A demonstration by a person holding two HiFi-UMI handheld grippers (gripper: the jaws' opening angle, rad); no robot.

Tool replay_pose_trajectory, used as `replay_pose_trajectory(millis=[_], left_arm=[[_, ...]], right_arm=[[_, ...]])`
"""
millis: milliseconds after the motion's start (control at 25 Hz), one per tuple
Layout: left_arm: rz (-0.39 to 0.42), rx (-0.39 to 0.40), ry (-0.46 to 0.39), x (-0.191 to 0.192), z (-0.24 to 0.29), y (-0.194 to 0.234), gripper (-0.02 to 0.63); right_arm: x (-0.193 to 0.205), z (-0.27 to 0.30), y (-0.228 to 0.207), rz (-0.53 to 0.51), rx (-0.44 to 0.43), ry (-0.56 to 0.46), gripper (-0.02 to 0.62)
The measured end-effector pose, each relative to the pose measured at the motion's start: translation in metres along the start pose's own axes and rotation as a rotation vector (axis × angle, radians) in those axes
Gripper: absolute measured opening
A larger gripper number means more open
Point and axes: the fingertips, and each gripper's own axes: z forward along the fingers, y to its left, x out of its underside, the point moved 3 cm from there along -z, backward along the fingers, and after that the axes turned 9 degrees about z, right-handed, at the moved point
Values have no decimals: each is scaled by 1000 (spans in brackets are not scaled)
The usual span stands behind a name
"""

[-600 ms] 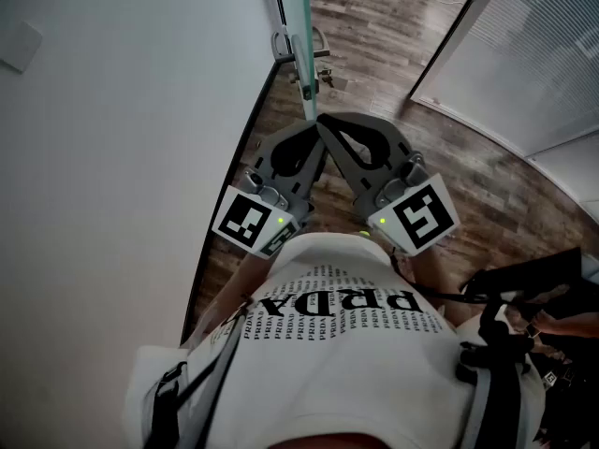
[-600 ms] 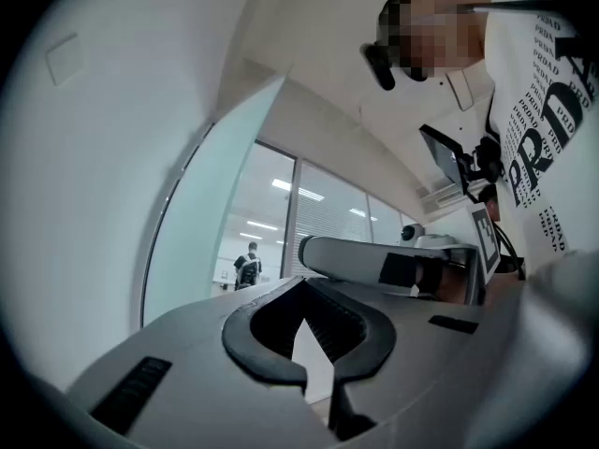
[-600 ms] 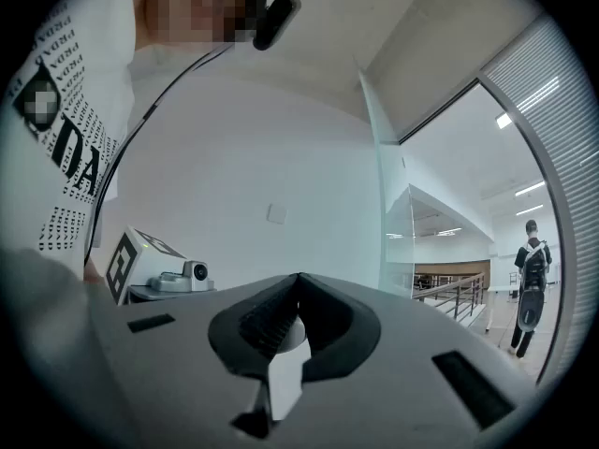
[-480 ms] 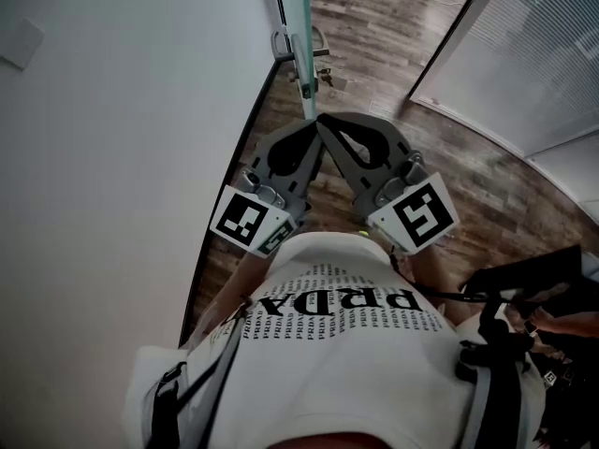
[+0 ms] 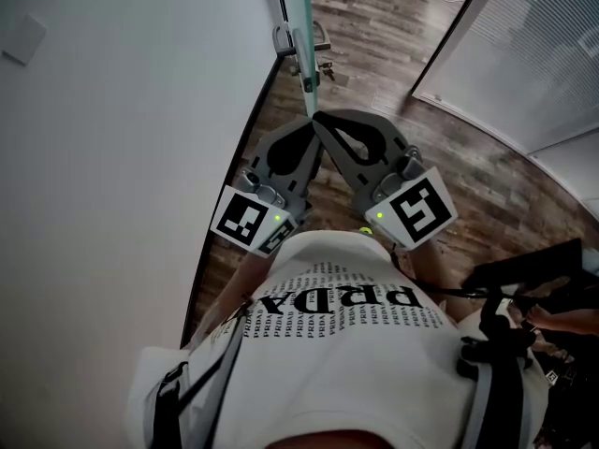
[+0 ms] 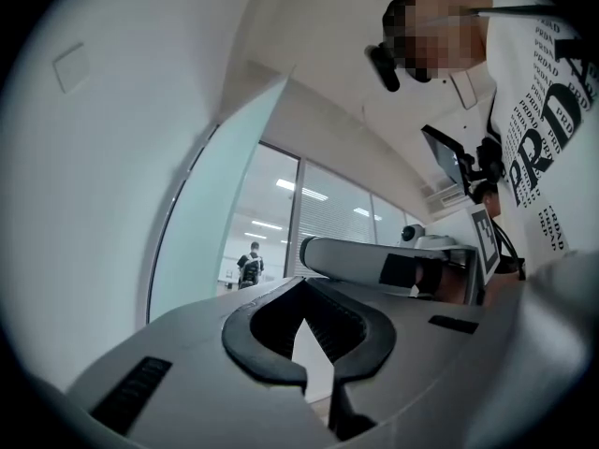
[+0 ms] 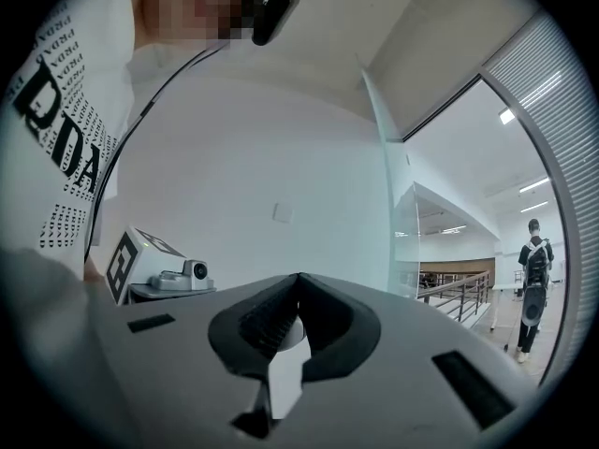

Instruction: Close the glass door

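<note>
- glass, green at its cut edge: the glass door (image 5: 301,26) stood edge-on ahead of us, its pane running away from us close beside the white wall (image 5: 112,110), a metal handle (image 5: 284,41) on its face.
- we judged it not shut, since open room showed past the pane's edge in both gripper views; the frame it should meet was not in view.
- the left gripper (image 6: 304,286) had its jaws together at the tips, with nothing between them.
- the right gripper (image 7: 299,279) was the same: jaws closed, empty.
- in the head view the two noses met in a point just below the door's near edge, over the wood floor (image 5: 393,73); we could not tell whether they touched the glass.
- to do this well, we thought the closed noses should bear flat on the pane or the handle, not on the thin edge, where they could slip off.
- a slow, even push along the door's swing seemed wise, both tools kept together so neither skidded.
- we would ease off near the end of the swing so the glass did not slam.
</note>
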Motion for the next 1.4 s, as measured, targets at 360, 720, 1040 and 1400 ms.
replay_pose_trajectory(millis=[360,720,1040,1400], left_arm=[[-3,4,-17,-15,-28,-2,-11],[48,-29,5,11,-46,-17,-9],[120,-129,-27,3,-30,-7,-9],[115,-175,8,12,-13,-17,-9]], right_arm=[[-19,-7,14,4,54,-39,-2],[-16,-14,-23,-127,155,-15,0],[-2,0,-30,-188,145,13,0],[-7,8,-42,-193,114,34,60]])
